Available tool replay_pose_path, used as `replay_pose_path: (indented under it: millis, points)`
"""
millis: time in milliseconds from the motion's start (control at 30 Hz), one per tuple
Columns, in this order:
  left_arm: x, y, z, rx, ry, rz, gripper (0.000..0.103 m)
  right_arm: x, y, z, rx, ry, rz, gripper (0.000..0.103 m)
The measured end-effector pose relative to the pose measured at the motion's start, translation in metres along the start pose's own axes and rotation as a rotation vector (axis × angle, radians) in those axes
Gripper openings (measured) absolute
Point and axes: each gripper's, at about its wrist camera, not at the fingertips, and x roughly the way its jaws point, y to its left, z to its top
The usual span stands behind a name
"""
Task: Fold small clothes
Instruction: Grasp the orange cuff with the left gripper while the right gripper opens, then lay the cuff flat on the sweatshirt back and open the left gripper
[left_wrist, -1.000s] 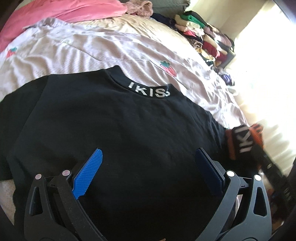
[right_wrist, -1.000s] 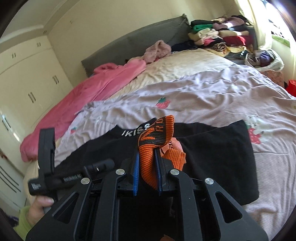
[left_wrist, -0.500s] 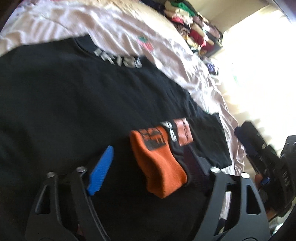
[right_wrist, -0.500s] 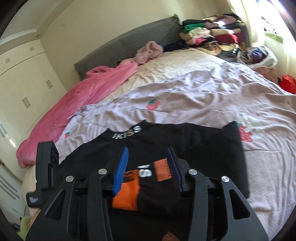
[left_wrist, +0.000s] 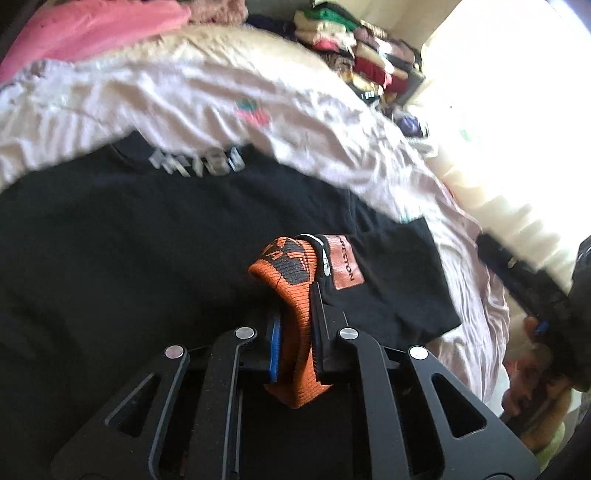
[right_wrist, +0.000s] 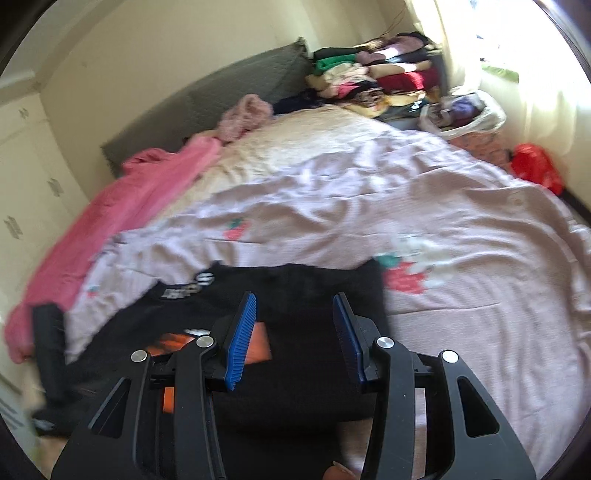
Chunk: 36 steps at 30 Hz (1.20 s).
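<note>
Left gripper (left_wrist: 295, 338): my jaws are clamped on the orange sock (left_wrist: 295, 295), its toe end draped forward.
Right gripper (right_wrist: 295, 332): my jaws stand wide apart, holding nothing, over the black T-shirt (right_wrist: 314, 284).
Sock: on the T-shirt, near its right sleeve.
T-shirt: spread flat on the bed's lilac strawberry sheet (right_wrist: 443, 221).

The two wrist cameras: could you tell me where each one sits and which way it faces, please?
Left wrist: on the left gripper, looking along its fingers, shut on the orange sock above the black T-shirt.
Right wrist: on the right gripper, jaws open and empty, facing across the bed towards the headboard.
Shared: T-shirt, sock, strawberry sheet, clothes pile.
</note>
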Motion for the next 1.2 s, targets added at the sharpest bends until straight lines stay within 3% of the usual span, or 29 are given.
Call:
replay_pose_path:
  millis: [167,367,833,1200]
  points:
    - [-0.042,0.025,0.021,-0.013,-0.097,0.045,0.006,0.001,-0.015,0.001,0.038,0.008,-0.008,0.043]
    - [-0.074,0.051,0.027,-0.039,-0.153,0.090,0.005,0.006,-0.004,-0.003,-0.005,0.018,-0.009,0.043]
    - [-0.074,0.088,0.011,-0.094,-0.118,0.131,0.005,0.014,0.040,-0.014,-0.161,0.018,0.034,0.043]
    - [-0.078,0.103,0.002,-0.073,-0.132,0.206,0.011,0.030,0.069,-0.029,-0.265,0.065,0.065,0.053]
